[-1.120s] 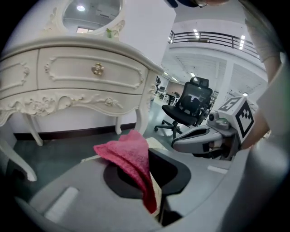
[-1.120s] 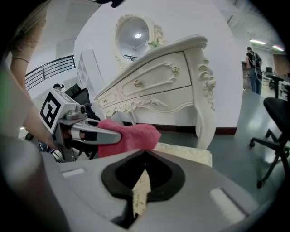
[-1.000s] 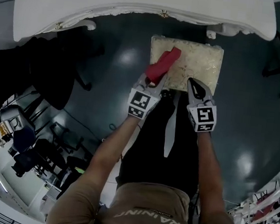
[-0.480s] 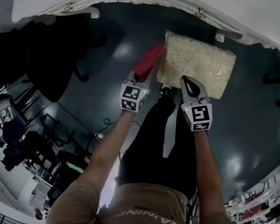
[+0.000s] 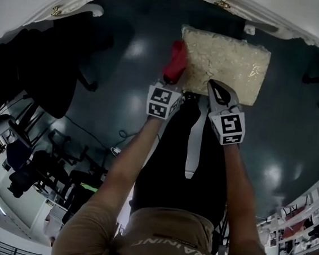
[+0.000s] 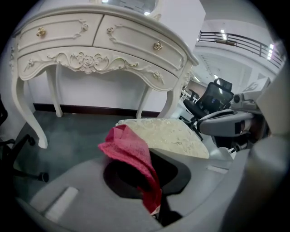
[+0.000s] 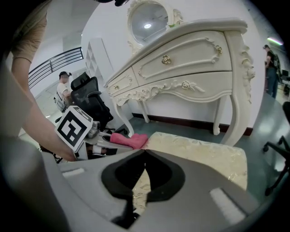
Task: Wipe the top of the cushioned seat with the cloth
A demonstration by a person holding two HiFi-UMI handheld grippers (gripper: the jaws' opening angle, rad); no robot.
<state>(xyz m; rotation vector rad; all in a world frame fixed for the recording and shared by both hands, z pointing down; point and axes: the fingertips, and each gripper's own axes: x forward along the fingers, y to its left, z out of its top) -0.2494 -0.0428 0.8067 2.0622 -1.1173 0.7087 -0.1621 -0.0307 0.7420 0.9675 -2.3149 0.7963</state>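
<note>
1. Left gripper: clamped on the red cloth, which stands bunched above the jaws.
2. Right gripper: tips pressed together, nothing held, over the near edge of the cushioned seat.
3. Cloth position: just beside the seat's left edge, off the top.
4. Change: on the seat's left top a second ago, then carried past that edge, now close alongside.
5. Meaning: probably one stroke finished, with the seat's centre and right still to wipe.
6. Beyond the seat: white dressing table.

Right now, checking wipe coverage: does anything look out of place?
Only the red cloth: clamped in the left hand-held gripper, it sits at the cushioned seat's left edge, not on its top. Nothing looks torn or spilled.
</note>
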